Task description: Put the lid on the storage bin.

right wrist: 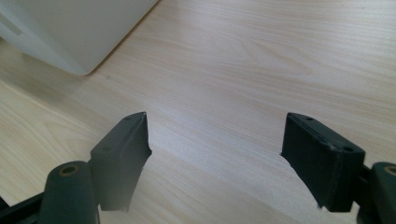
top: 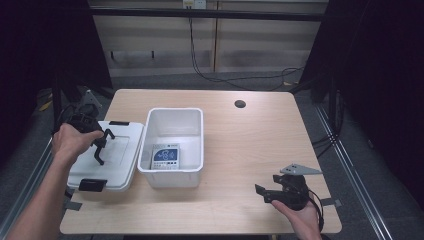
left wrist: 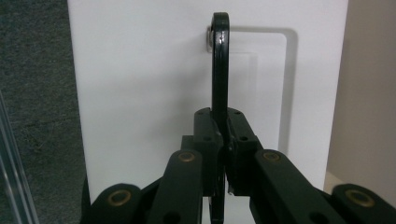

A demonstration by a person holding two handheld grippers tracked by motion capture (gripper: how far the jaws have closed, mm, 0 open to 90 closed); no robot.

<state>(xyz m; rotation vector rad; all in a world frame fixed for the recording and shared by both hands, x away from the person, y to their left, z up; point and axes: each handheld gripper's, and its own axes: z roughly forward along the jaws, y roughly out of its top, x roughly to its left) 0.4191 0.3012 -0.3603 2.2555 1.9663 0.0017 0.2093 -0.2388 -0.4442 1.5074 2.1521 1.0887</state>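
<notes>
A white lid [top: 120, 155] with black clips lies at the table's left, partly over the edge. Its black handle [left wrist: 220, 60] stands upright, and my left gripper [left wrist: 223, 126] is shut on that handle. In the high view the left gripper [top: 100, 146] sits over the lid's middle. Beside the lid stands an open white bin [top: 175, 111] with a small blue-and-white box [top: 166, 156] inside. My right gripper [top: 262, 192] rests near the table's front right, open, with bare wood between its jaws [right wrist: 215, 140].
The wooden table [top: 250, 150] has a round cable hole [top: 240, 104] at the back. A corner of the white bin [right wrist: 70, 32] lies ahead and left of the right gripper. Black cables hang off the table's right side.
</notes>
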